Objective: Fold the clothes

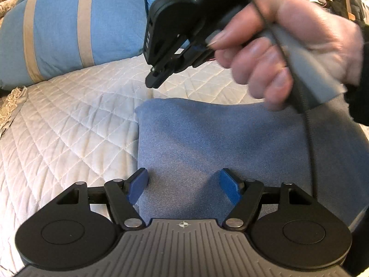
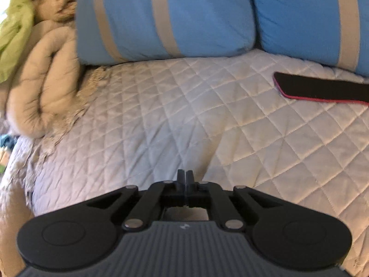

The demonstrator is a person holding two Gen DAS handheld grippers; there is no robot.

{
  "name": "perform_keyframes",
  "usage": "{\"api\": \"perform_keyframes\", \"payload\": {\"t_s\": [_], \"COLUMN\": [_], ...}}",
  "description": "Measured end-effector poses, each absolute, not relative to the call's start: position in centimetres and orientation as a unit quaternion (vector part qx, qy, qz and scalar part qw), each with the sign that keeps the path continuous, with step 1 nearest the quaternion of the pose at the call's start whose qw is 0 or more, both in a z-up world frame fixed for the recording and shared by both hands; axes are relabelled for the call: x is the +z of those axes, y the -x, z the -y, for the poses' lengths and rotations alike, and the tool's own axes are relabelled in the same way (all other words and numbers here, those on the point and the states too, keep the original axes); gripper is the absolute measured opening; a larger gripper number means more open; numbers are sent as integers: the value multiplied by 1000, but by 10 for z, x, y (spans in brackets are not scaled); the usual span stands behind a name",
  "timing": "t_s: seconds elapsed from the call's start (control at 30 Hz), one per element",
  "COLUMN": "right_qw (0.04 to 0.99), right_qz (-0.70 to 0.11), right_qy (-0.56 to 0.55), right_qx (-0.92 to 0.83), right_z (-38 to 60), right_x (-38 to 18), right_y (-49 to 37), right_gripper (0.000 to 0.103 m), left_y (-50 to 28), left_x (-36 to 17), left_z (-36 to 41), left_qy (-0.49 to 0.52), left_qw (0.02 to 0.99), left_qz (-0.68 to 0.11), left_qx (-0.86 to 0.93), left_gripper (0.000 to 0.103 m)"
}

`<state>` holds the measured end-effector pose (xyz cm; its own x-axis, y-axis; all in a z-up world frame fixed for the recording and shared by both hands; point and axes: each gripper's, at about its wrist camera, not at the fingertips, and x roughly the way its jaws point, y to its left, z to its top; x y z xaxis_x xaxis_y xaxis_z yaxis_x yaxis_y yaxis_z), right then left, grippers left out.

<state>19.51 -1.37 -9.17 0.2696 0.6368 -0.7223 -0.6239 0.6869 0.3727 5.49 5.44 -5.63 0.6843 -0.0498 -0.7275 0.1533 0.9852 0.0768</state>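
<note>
White quilted bed (image 1: pixel 69 120) carries a blue garment (image 1: pixel 219 143) — left hand-held gripper (image 1: pixel 183 188) spread wide over it, right hand-held gripper (image 2: pixel 185 179) clenched, holding nothing.

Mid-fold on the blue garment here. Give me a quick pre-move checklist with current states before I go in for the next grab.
1. Left gripper open: ok.
2. Left gripper over the blue garment: ok.
3. Right gripper open for a grab: not ok, shut on nothing.
4. Right gripper clear of the garment: ok, raised above its far edge.
5. Garment lying flat on the quilt: ok where visible.
6. Phone away from the garment: cannot tell.
</note>
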Motion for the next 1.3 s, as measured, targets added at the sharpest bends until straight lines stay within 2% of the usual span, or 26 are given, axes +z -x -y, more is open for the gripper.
{"api": "perform_keyframes", "payload": {"t_s": [0.03, 0.07, 0.1, 0.23, 0.3, 0.43, 0.57, 0.6, 0.77, 0.97, 1.03, 1.1, 1.13, 1.17, 1.2, 1.3], "right_qw": [793, 790, 786, 774, 775, 772, 776, 784, 818, 847, 856, 864, 867, 871, 873, 868], "right_qz": [-455, -452, -449, -451, -463, -497, -501, -496, -454, -394, -373, -352, -341, -331, -321, -314], "right_qy": [-3, 1, 8, 56, 66, 16, -18, -15, 19, 73, 90, 108, 116, 125, 134, 162], "right_qx": [406, 415, 424, 441, 424, 397, 383, 373, 354, 349, 346, 344, 343, 341, 341, 348], "right_z": [14, 14, 13, 3, 2, 8, 11, 12, 43, 98, 117, 135, 144, 154, 162, 180], "right_x": [-89, -86, -84, -91, -102, -122, -129, -129, -116, -89, -80, -71, -66, -62, -59, -69], "right_y": [-192, -189, -185, -177, -180, -196, -205, -206, -189, -151, -139, -126, -120, -114, -107, -91], "right_gripper": [8, 30, 44, 44, 22, 20, 25, 29, 33, 34, 43, 66, 71, 75, 75, 75], "left_y": [-55, -56, -56, -55, -56, -56, -56, -57, -57, -54, -60, -70, -77, -84, -92, -113], "left_x": [-56, -56, -56, -56, -57, -57, -58, -58, -51, -33, -32, -34, -36, -38, -42, -52], "left_z": [-54, -54, -54, -51, -50, -50, -51, -51, -58, -74, -72, -70, -69, -69, -68, -71], "left_qy": [-65, -65, -66, -67, -68, -69, -67, -67, -42, -35, -53, -62, -63, -64, -66, -59], "left_qw": [915, 915, 915, 914, 914, 914, 914, 913, 914, 945, 949, 949, 949, 948, 947, 943], "left_qz": [-394, -395, -395, -397, -396, -396, -397, -398, -398, -320, -309, -305, -306, -309, -313, -327], "left_qx": [-55, -55, -55, -53, -53, -53, -54, -54, -65, -59, -48, -47, -45, -42, -40, -37], "left_gripper": [68, 68, 68, 68, 68, 68, 69, 69, 68, 68, 68, 67, 66, 65, 60, 58]}}
